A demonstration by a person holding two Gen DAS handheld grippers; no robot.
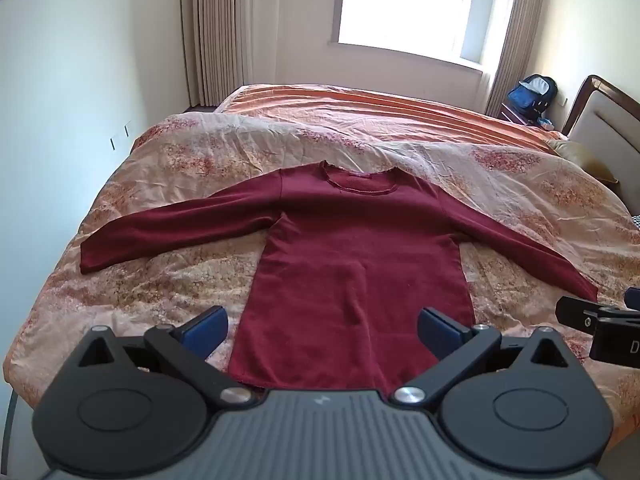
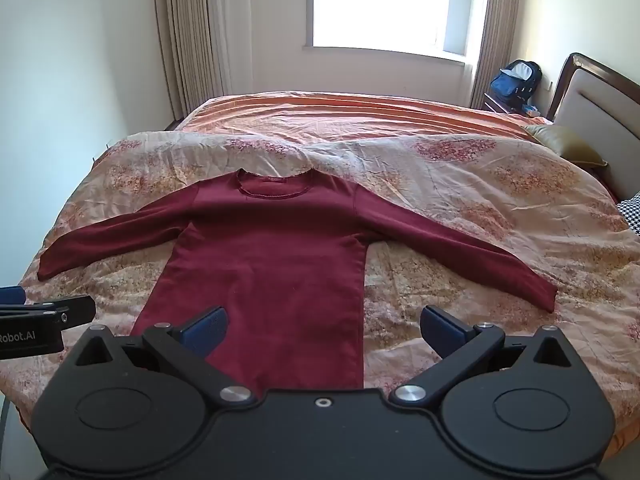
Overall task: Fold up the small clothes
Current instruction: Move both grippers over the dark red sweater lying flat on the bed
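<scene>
On the bed (image 1: 168, 280), across a floral quilt (image 2: 460, 184), lay a dark red long-sleeved shirt (image 1: 352, 264), spread flat with its front up, collar toward the window (image 2: 384, 0) and both sleeves stretched out sideways and slightly toward the hem. Just short of the shirt's hem hovered the left gripper (image 1: 322, 330), jaws spread wide and holding nothing, the blue pads framing the lower body of the shirt. Off the shirt's right side hung the right gripper (image 2: 324, 330), jaws likewise wide apart and empty, one pad over the shirt's lower right edge and the other over bare quilt below the right cuff. Beyond the shirt's collar an orange striped sheet (image 1: 380, 112) covered the far half of the bed, and a blue backpack (image 2: 514, 80) stood past it beside the headboard (image 2: 592, 96).
</scene>
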